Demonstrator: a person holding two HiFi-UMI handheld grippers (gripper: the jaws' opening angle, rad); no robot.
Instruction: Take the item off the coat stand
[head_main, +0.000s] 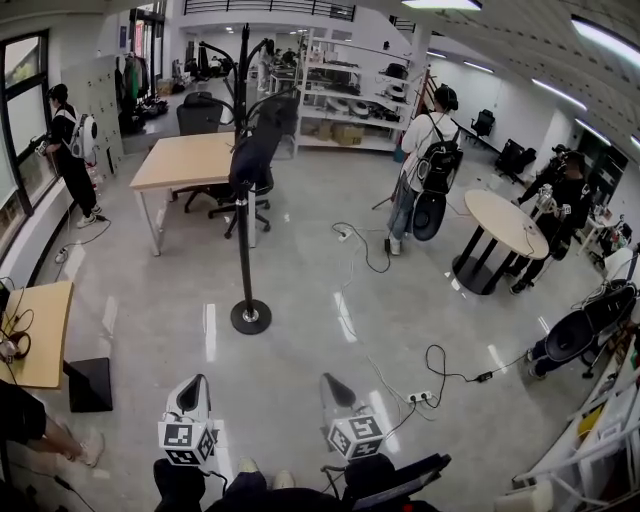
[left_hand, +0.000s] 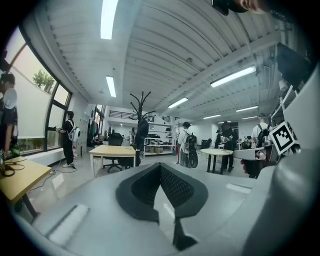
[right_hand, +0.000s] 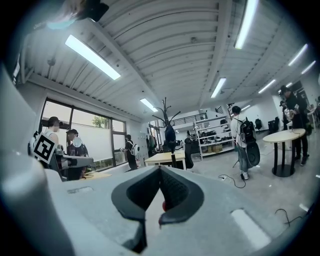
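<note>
A coat stand (head_main: 244, 230) of black metal is seen on the glossy grey floor (head_main: 130, 330). It is made up of a slim straight pole, a flat round base and curved hooks that branch out at the top. A dark garment (head_main: 256, 150) of soft, matte fabric is hung from the upper hooks. It is draped limply down beside the pole, well above the base.

Just behind the stand a rectangular worktop (head_main: 185, 160) of pale wood is carried on white legs, with a black office chair (head_main: 200, 115) at its far side. A round table (head_main: 505, 222) with a pale top and a dark pedestal is placed well to the right. Thin black cables (head_main: 365, 255) are trailed in loops across the floor.

The left gripper (head_main: 194, 384) and the right gripper (head_main: 334, 384) are held low in the head view, side by side and well apart from the stand. Both are moulded in smooth grey plastic. A cube (head_main: 188, 440) printed with black and white square markers is mounted on each.

In the left gripper view the jaws are pressed together. Their black ribbed pads meet in a point and enclose a spade-shaped hollow, and nothing is pinched. In the right gripper view the jaws are likewise pressed together on nothing, and the garment is seen far ahead on the stand.
</note>
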